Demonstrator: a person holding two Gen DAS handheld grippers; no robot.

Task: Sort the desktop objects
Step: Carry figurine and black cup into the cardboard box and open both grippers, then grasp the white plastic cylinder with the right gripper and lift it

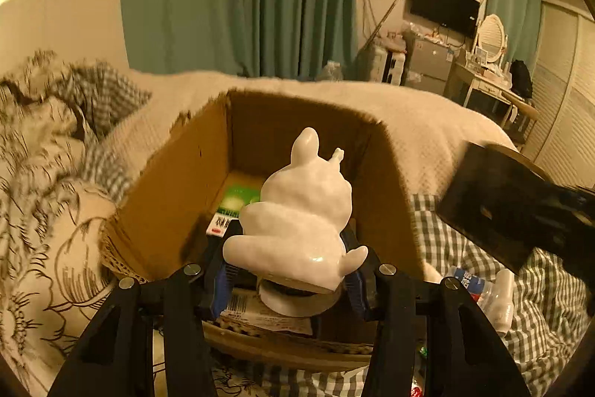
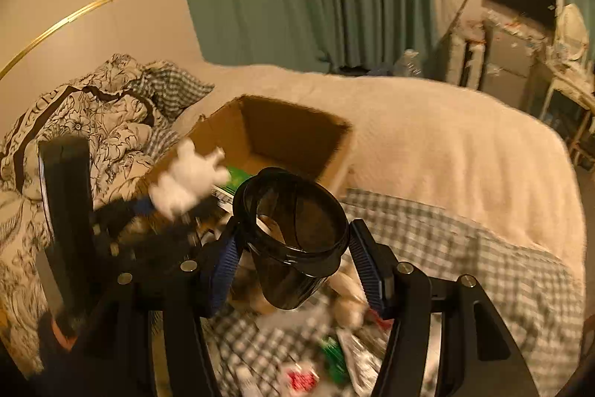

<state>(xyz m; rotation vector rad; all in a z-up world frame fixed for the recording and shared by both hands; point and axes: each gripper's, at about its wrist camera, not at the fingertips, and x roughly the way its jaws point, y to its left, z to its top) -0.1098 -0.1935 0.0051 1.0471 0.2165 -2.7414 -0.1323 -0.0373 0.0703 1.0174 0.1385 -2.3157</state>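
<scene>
White figurine point(image 1: 297, 211): a shiny white animal figure, held up over the open cardboard box point(image 1: 174, 181), not yet inside.
Left gripper point(image 1: 290, 281): its jaws are closed on the figurine's base.
Black jar point(image 2: 293, 240): a dark see-through jar with no lid, held up above the bed, just beside the box.
Right gripper point(image 2: 297, 270): its jaws squeeze the jar from both sides.
Box: it sits on the bed point(image 2: 446, 144). A green packet point(image 1: 238, 199) and some labelled packs already lie at the bottom.
Done: I think a few things are sorted into the box.
Left to do: the figurine and jar need putting down. A plastic bottle point(image 1: 479, 289) and small bits point(image 2: 301, 374) lie on the checked blanket point(image 2: 465, 266).
</scene>
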